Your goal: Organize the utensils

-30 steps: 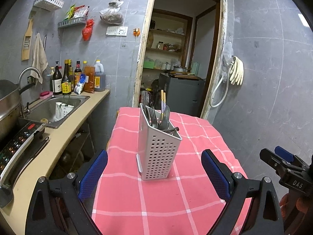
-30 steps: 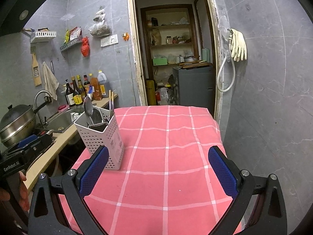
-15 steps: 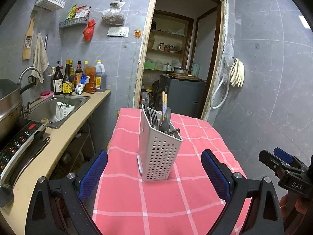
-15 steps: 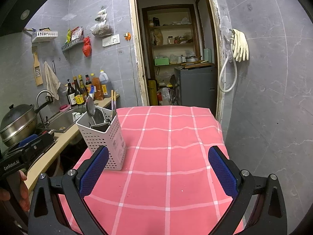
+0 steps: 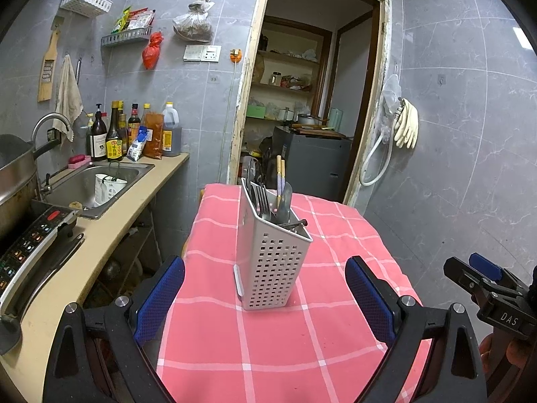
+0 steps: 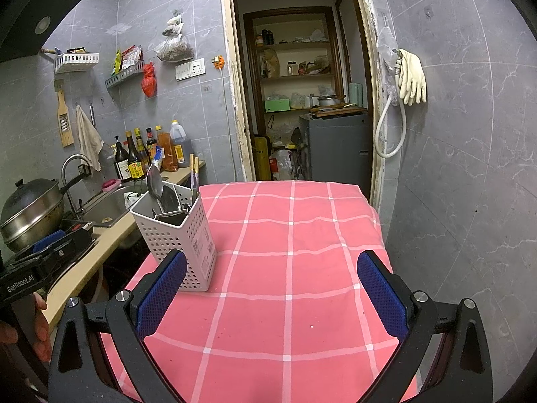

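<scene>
Left wrist view: left gripper (image 5: 265, 297) jaws spread wide, holding nothing, blue pads (image 5: 160, 299) either side of the utensil holder (image 5: 270, 262) but not touching it. Holder is a white perforated plastic caddy, standing upright on the table (image 5: 302, 352), which has a pink checked cloth. Inside the holder: forks (image 5: 262, 198), a spoon (image 5: 284, 198), chopsticks (image 5: 280, 176) standing up, handles down; a dark utensil lies across the rim. Right gripper shows at the right edge of this view, held by a hand (image 5: 503, 352).

Right wrist view: right gripper (image 6: 272, 294) jaws also wide apart, nothing held, over bare cloth in the middle of the table. Holder sits at the table's left side, just beyond the left pad (image 6: 161, 297). Left gripper body shows at the left edge, held by a hand (image 6: 37, 329). Kitchen counter with sink (image 6: 110, 201), pan (image 6: 32, 210) and bottles (image 6: 137, 158) lies left of the table.
</scene>
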`<action>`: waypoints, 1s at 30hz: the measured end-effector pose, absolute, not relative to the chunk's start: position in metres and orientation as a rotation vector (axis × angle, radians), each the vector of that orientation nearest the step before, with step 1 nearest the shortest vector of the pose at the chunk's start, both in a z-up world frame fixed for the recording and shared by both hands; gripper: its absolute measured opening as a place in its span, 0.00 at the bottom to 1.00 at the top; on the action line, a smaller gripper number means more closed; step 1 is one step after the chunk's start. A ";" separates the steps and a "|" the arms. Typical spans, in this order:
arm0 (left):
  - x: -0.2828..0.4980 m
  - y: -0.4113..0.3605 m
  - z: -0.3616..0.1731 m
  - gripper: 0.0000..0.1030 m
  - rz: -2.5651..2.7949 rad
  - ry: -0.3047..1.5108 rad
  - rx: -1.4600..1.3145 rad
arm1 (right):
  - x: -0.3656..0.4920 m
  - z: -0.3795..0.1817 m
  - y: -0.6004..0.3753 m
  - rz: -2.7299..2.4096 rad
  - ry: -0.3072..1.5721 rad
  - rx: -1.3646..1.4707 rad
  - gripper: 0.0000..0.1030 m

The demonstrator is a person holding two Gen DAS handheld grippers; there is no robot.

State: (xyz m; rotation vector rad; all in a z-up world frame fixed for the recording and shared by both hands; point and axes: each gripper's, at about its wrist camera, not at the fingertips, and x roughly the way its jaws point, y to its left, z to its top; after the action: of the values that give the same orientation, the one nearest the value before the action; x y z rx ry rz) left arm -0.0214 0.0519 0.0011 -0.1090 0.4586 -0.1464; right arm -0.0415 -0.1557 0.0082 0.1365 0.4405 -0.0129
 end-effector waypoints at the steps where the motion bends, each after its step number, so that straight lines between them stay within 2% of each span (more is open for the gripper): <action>1: -0.022 0.052 0.001 0.94 -0.146 0.459 -0.110 | -0.042 0.008 -0.155 -0.013 0.441 0.137 0.97; 30: -0.021 0.053 0.001 0.94 -0.147 0.459 -0.111 | -0.042 0.006 -0.152 -0.004 0.445 0.140 0.97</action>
State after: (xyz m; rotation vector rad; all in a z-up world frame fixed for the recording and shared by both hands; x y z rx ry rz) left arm -0.0213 0.0534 0.0014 -0.1112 0.4594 -0.1466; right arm -0.0422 -0.1522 0.0058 0.1404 0.4455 -0.0042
